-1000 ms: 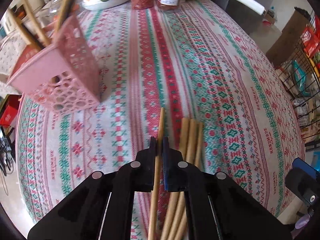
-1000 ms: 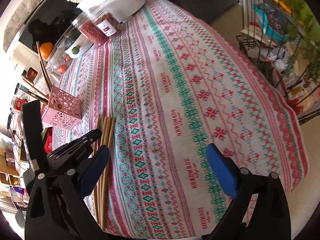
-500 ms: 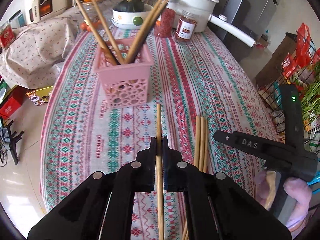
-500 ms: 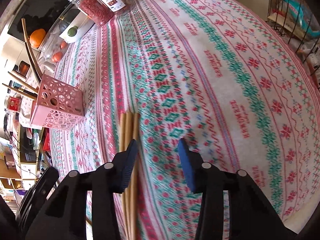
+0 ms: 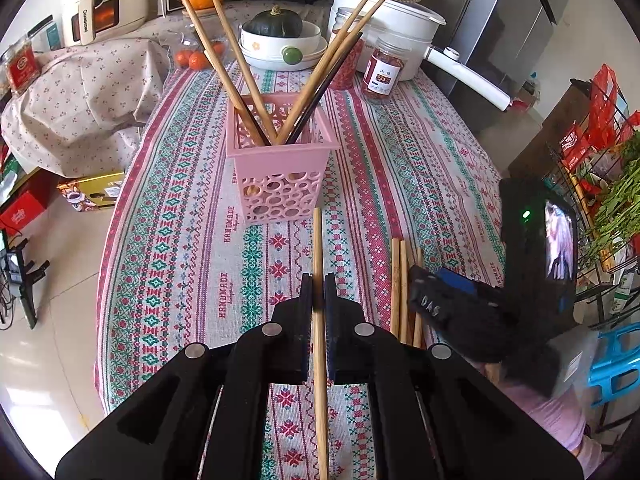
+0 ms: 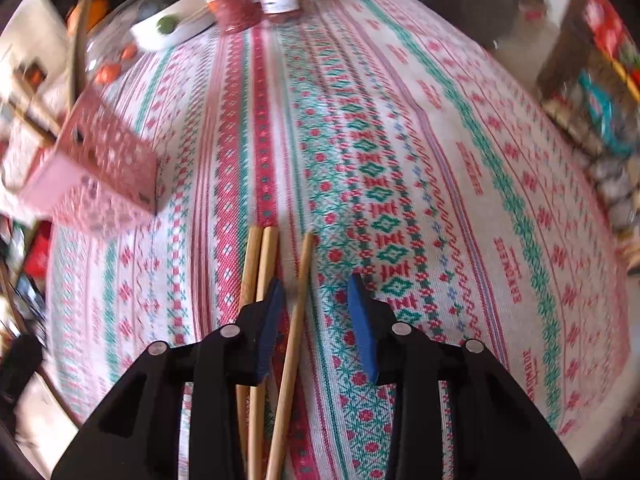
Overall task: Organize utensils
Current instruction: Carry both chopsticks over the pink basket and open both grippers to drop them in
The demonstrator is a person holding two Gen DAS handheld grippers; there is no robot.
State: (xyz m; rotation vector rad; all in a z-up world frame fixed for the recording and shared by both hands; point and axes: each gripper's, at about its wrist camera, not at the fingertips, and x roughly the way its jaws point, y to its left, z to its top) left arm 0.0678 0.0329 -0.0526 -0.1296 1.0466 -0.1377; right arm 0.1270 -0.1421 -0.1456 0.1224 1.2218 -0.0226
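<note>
My left gripper (image 5: 318, 292) is shut on one wooden chopstick (image 5: 317, 240), held above the patterned tablecloth with its tip pointing at the pink perforated holder (image 5: 276, 172). Several chopsticks lean inside the holder. Three more chopsticks (image 5: 400, 280) lie on the cloth to the right, and my right gripper (image 5: 440, 296) hangs over them. In the right wrist view the right gripper (image 6: 315, 284) has its jaws closing around one loose chopstick (image 6: 300, 280), with the blue pads (image 6: 360, 312) still clear of it. The other two chopsticks (image 6: 260, 256) lie under its left finger. The pink holder (image 6: 100, 172) stands up-left.
Two jars (image 5: 382, 68), a white pot (image 5: 392, 20) with a long handle, a bowl holding a green squash (image 5: 276, 36) and oranges (image 5: 192, 58) stand at the table's far end. A cloth-covered bundle (image 5: 84, 100) lies left. A wire rack (image 5: 600, 184) stands beyond the right edge.
My left gripper has risen with its chopstick and the holder has come to the middle of its view. My right gripper has come down over the loose chopsticks and its jaws have narrowed greatly.
</note>
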